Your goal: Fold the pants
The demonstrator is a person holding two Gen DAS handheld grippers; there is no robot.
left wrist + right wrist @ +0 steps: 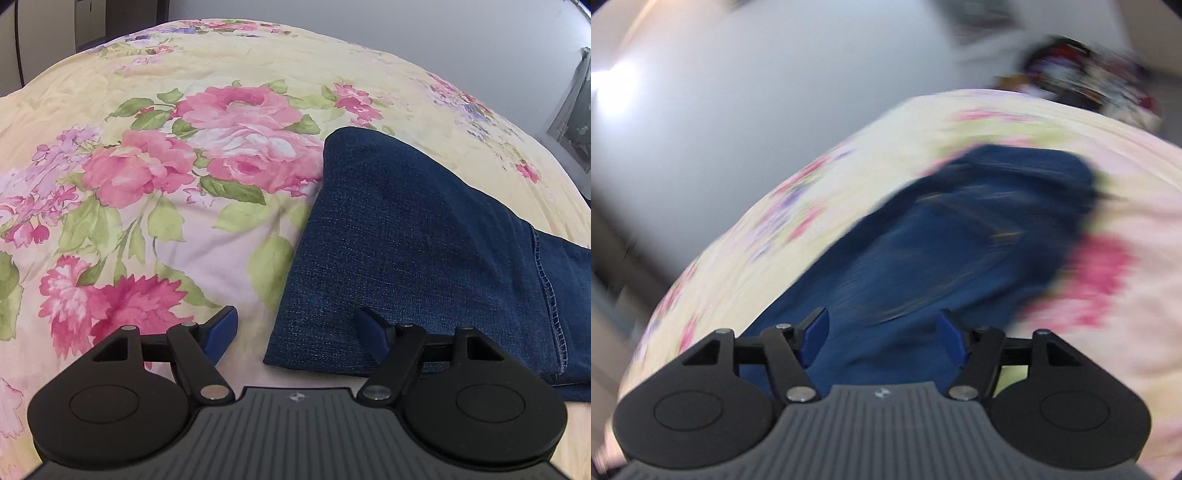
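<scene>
Dark blue denim pants [406, 236] lie folded on a floral bedspread [166, 184], on the right half of the left wrist view, a stitched hem running down their right side. My left gripper [297, 332] hovers open over the pants' near left corner; its right pad [373, 334] is above the denim, its left pad [221, 332] above the bedspread. In the blurred right wrist view, the pants [960, 240] stretch away from my right gripper [882, 338], whose jaws stand open above the denim with nothing pinched between the blue pads.
The bedspread [1071, 140] covers the whole bed, with a pale wall behind it. Dark furniture [48, 33] stands at the far left, a hanging cloth [576, 110] at the far right. Blurred cluttered items [1082, 77] lie beyond the bed.
</scene>
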